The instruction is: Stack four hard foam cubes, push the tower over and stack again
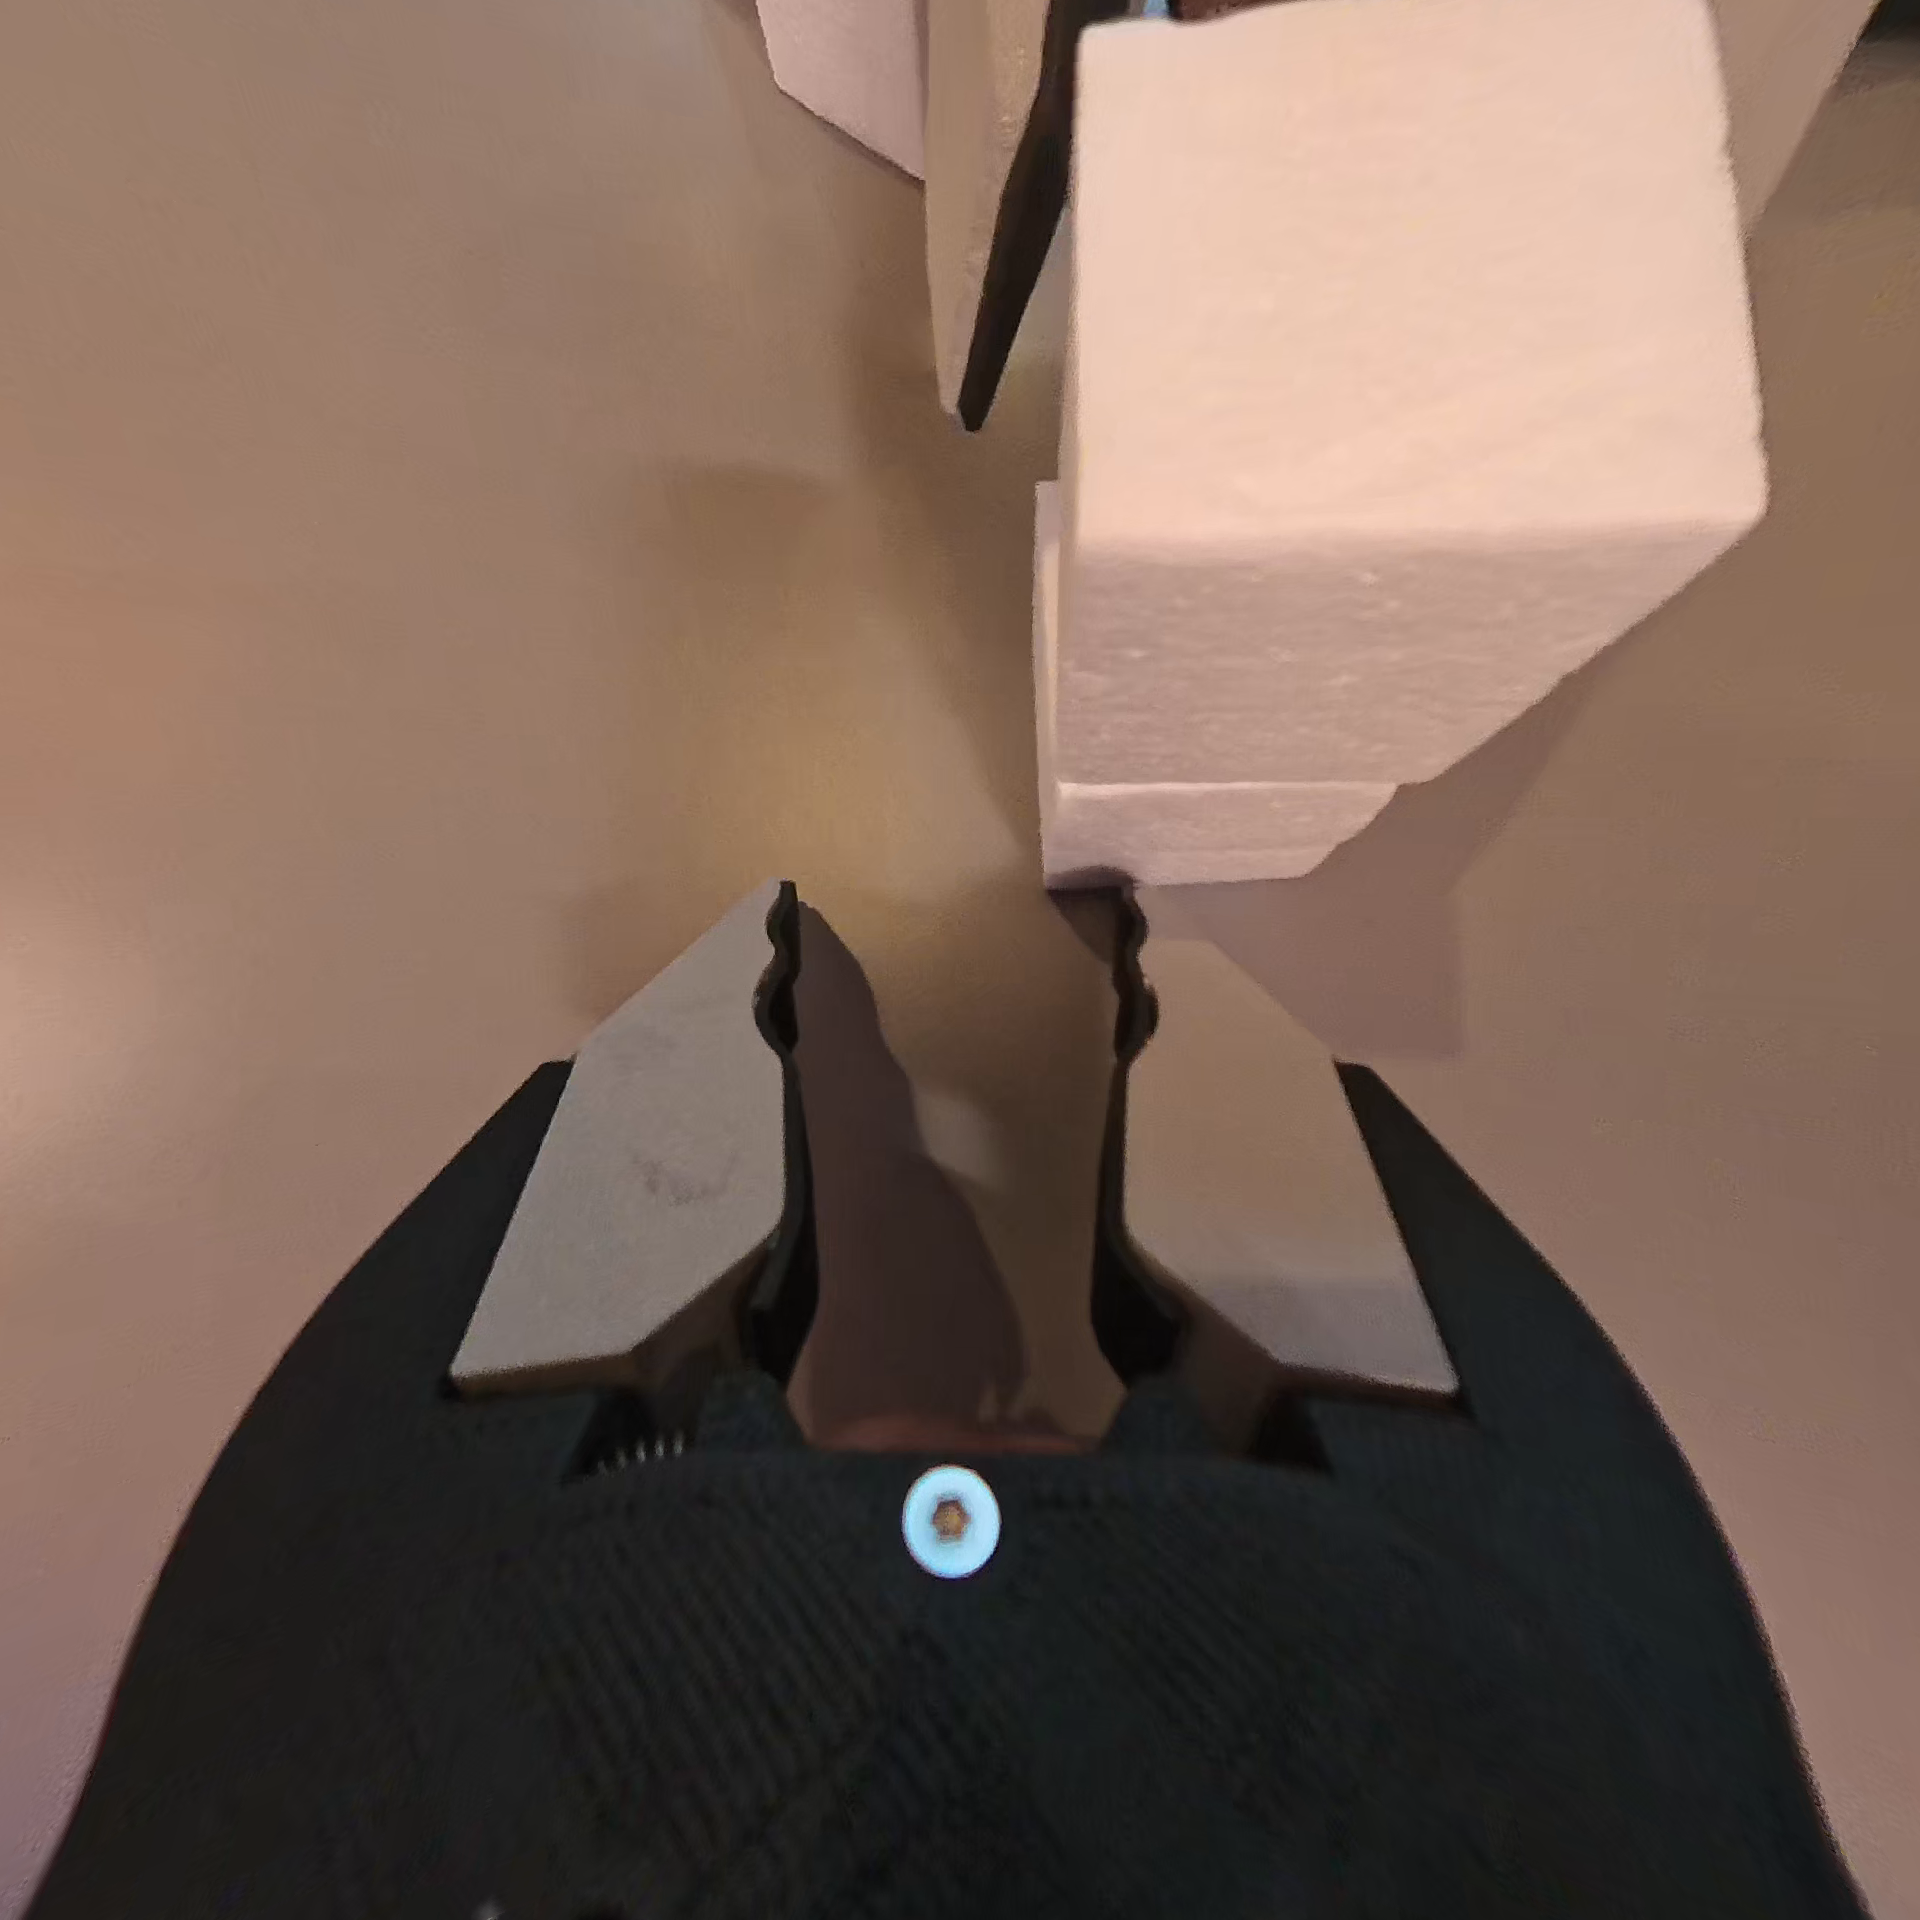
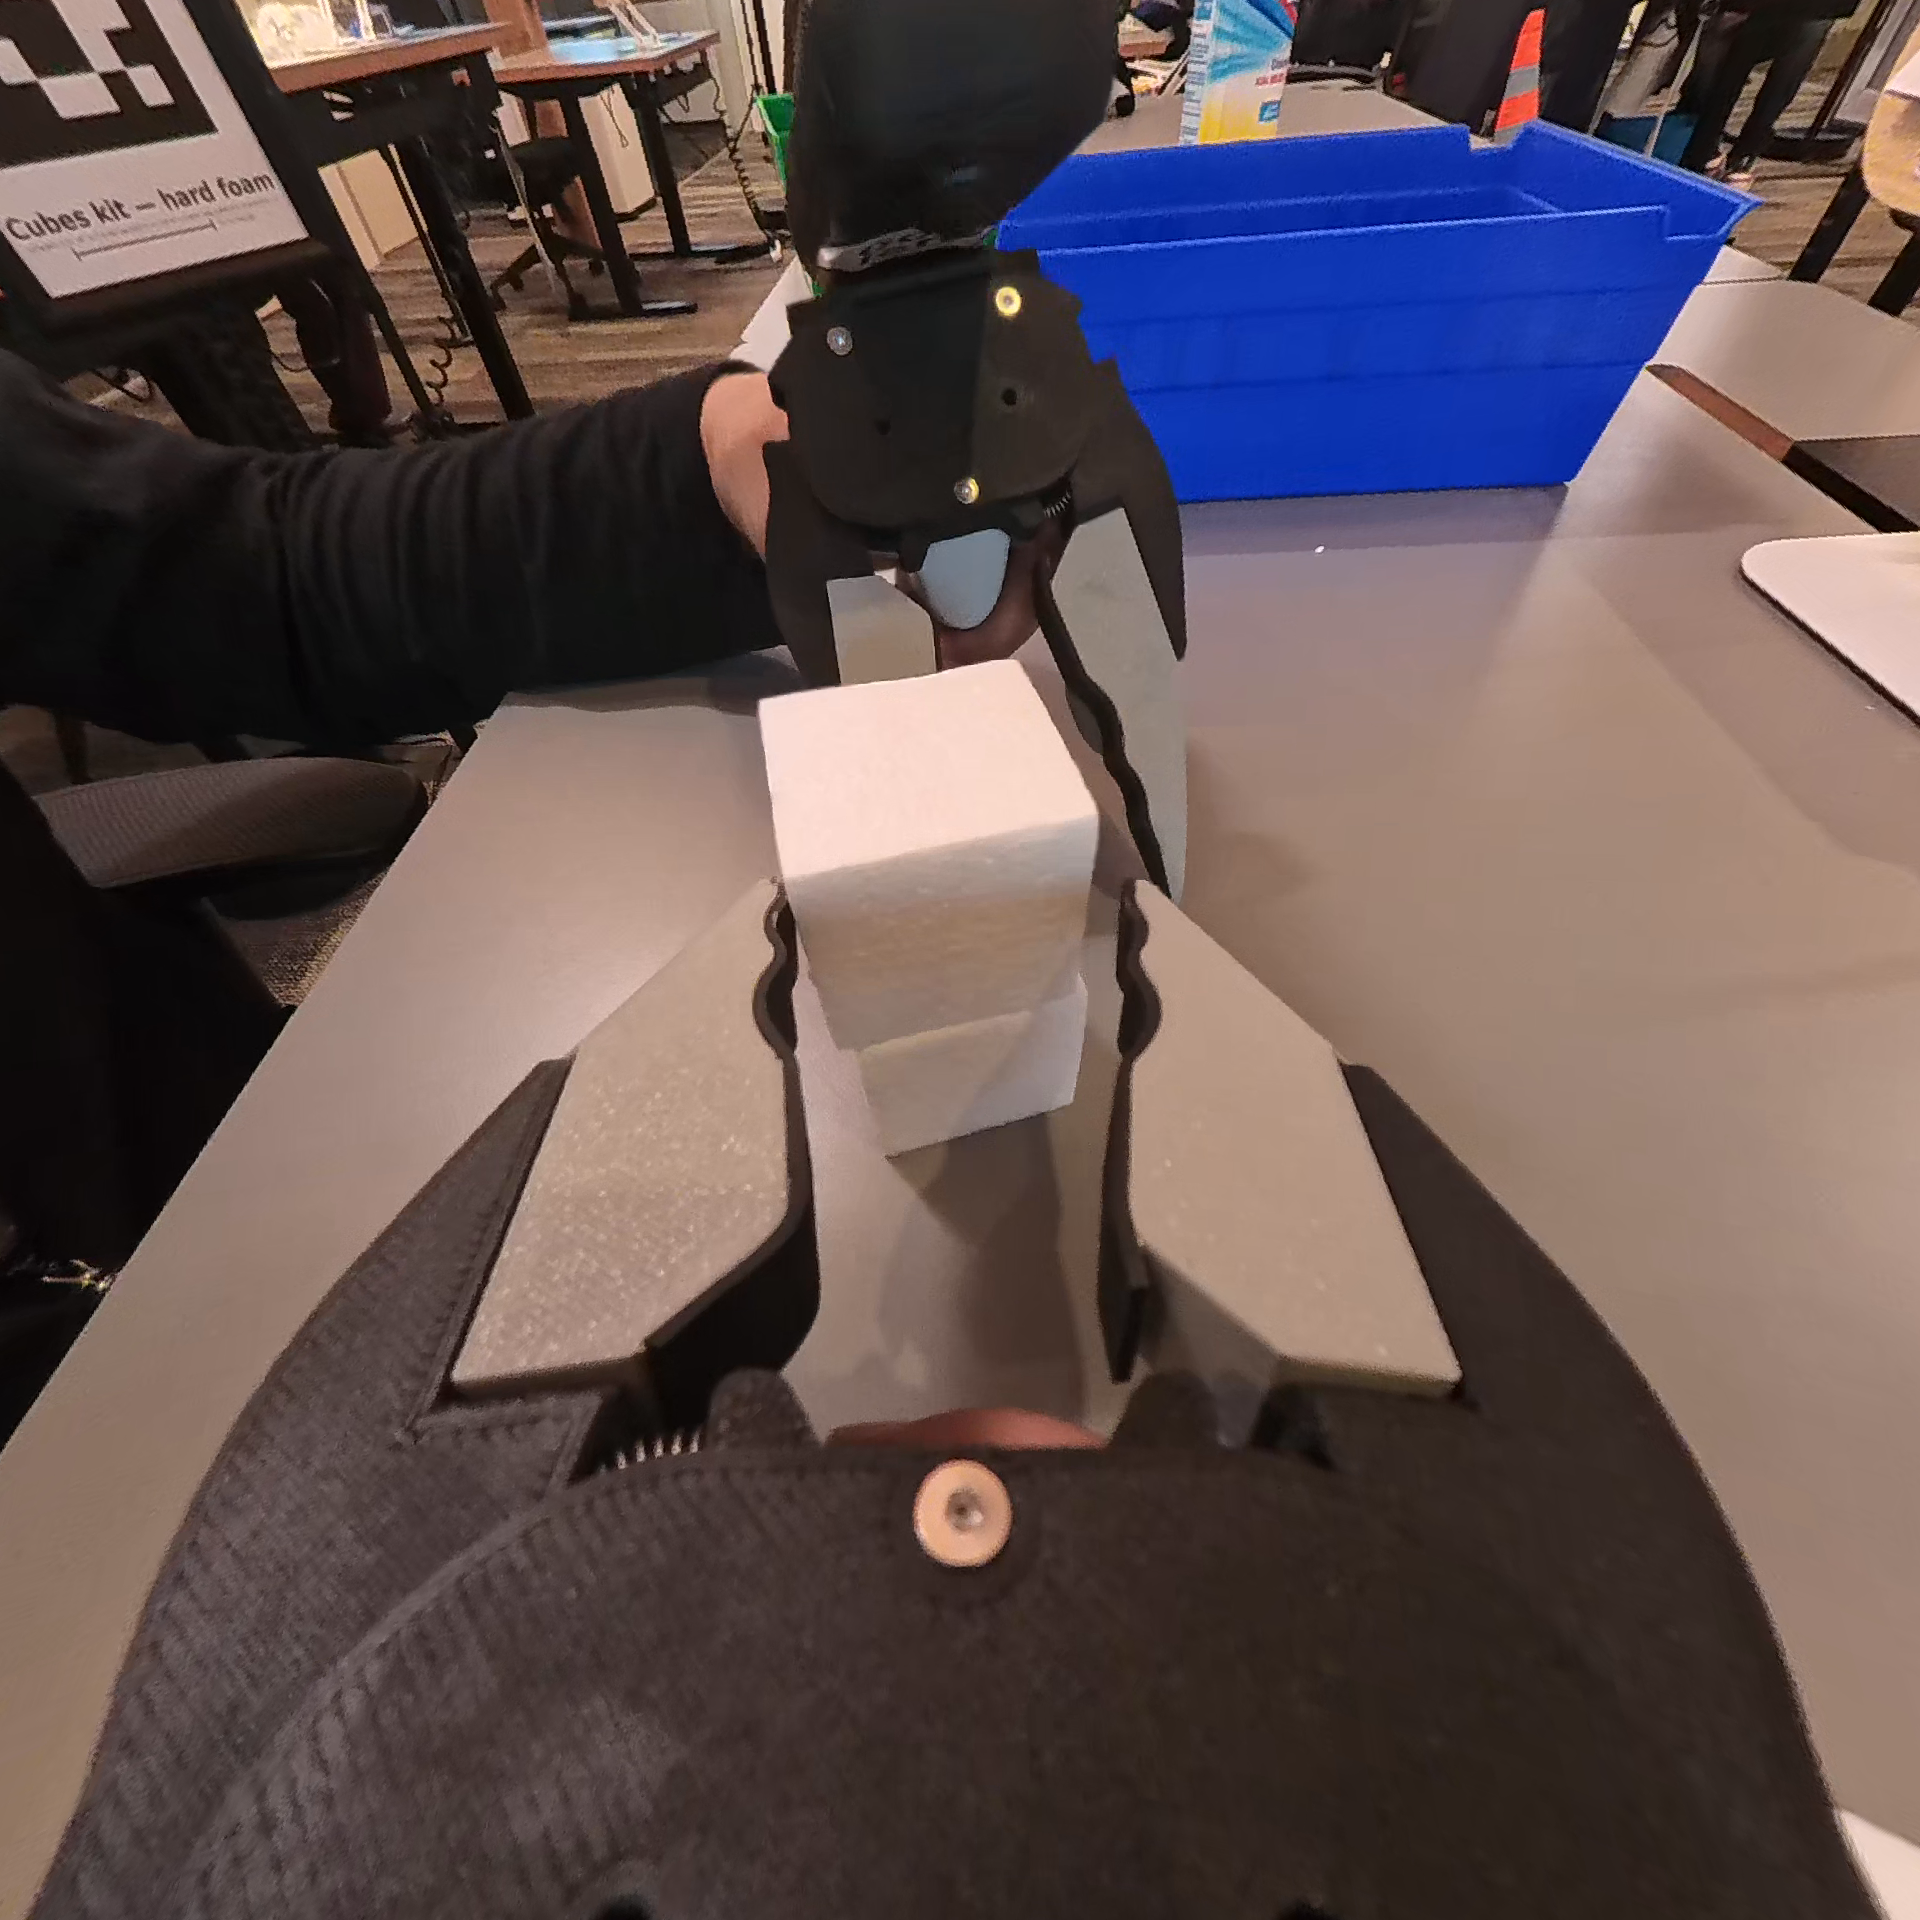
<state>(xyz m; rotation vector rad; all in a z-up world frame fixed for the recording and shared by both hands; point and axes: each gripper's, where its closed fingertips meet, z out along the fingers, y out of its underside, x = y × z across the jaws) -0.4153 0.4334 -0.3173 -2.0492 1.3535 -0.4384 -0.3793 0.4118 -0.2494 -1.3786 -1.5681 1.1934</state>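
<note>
Two white foam cubes are seen stacked on the grey counter (image 2: 1455, 831). The top cube (image 2: 925, 831) is set slightly askew on the bottom cube (image 2: 966, 1070), whose edge shows beneath it.

In the right wrist view, the right tool (image 2: 951, 914) is held open, its tips at either side of the top cube's lower part; contact cannot be told. The left tool (image 2: 997, 779) is seen at 12 o'clock from the stack, pointed down, its fingers spread wide behind the top cube, nothing gripped. It is held by a hand (image 2: 743, 457) in a black sleeve (image 2: 364, 551).

In the left wrist view, looking down, the left tool is open and empty, the stack lying at 1 o'clock from its tips. A third cube (image 1: 842, 73) is partly seen at the top edge, at 11 o'clock.

A blue bin (image 2: 1351, 332) stands at 1 o'clock on the counter, well apart from the stack.
</note>
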